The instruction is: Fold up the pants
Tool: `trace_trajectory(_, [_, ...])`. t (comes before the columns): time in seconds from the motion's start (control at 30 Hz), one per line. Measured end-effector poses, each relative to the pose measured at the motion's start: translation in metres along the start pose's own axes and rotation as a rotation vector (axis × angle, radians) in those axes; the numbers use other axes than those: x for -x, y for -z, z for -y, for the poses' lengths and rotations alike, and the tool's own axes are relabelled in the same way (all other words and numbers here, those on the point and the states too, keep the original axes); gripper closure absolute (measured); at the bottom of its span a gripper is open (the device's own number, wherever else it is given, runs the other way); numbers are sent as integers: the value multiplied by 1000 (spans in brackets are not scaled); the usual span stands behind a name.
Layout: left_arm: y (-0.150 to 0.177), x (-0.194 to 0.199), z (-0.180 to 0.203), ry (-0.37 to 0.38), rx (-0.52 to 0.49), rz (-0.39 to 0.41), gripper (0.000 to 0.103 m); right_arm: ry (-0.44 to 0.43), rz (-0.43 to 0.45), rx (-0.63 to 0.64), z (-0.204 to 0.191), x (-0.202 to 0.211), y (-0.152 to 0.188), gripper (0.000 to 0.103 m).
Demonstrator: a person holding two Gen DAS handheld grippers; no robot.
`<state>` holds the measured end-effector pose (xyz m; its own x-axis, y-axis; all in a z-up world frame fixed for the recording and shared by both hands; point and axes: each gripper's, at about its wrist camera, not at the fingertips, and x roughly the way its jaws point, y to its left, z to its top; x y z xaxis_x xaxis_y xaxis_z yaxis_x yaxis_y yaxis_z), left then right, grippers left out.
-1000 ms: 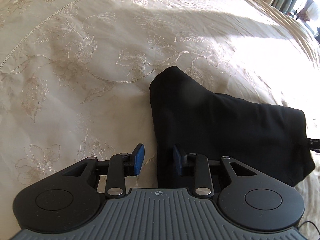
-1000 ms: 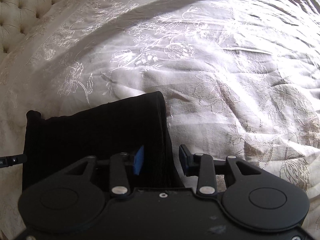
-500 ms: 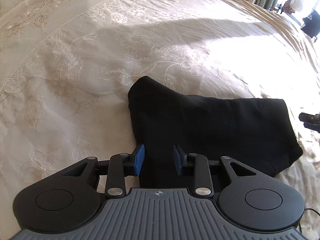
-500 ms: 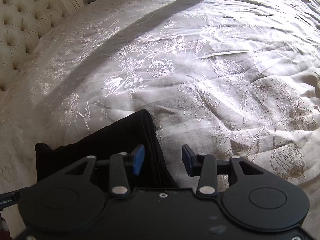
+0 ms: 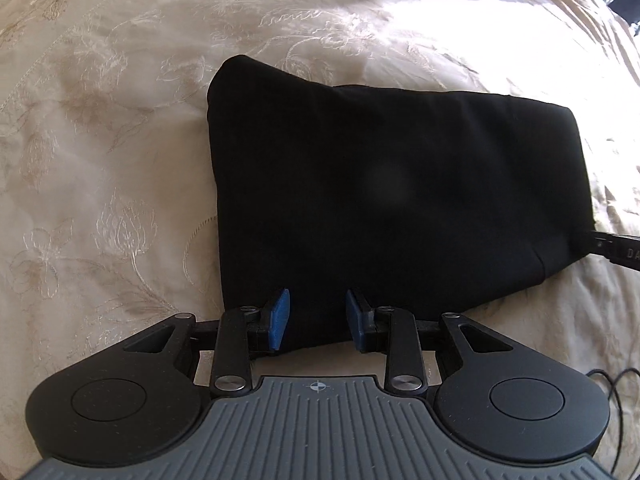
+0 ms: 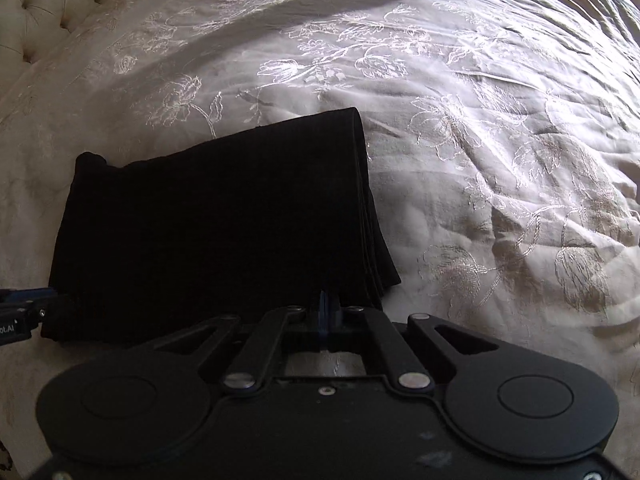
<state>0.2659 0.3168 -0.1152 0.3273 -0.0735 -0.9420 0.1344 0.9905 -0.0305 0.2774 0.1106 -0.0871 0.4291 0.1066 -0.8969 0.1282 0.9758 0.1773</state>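
Pants (image 5: 392, 184): black, folded down to a thick flat bundle, lying on the bedspread (image 5: 100, 184) just ahead of both grippers.

Long axis: the bundle runs side to side between the two hands, left end near the left gripper, right end near the right one.

Layered edge: in the right wrist view the right end of the bundle shows several stacked layers, like page edges (image 6: 372, 240); the left end looks a rounded fold.

Left gripper (image 5: 316, 316): its jaws stand a little apart over the near edge of the bundle, close to its left corner. Black cloth shows in the gap, but I cannot tell whether the pads (image 5: 280, 314) press on it or merely hang above it.

Right gripper (image 6: 328, 312): pads brought fully together at the near edge, close to the right corner. Whether any cloth is caught between them I cannot tell; the tips sit right against the dark fabric.

Which hand is nearer: about even, each at its own near corner, both pointing steeply down.

What the next move turns on: the cloth lies forward of both grippers, so a further fold would, I judge, carry the near edge away over the far one, or one end across to the other.

Risk: the loose stacked layers at the right end could slide apart if only the top one is taken.
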Motion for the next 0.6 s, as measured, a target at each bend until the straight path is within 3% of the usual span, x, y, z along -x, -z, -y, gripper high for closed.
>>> trace_trajectory(0.17, [3, 20, 3, -22, 71, 21, 72, -5, 8, 68, -13, 3, 0, 101])
trace_trajectory(0.4, [18, 64, 30, -77, 136, 70, 72, -93, 104, 98, -15, 66, 7, 92])
trace_trajectory(0.6, [31, 108, 63, -120, 158, 153, 72, -117, 182, 107, -16, 121, 17, 83])
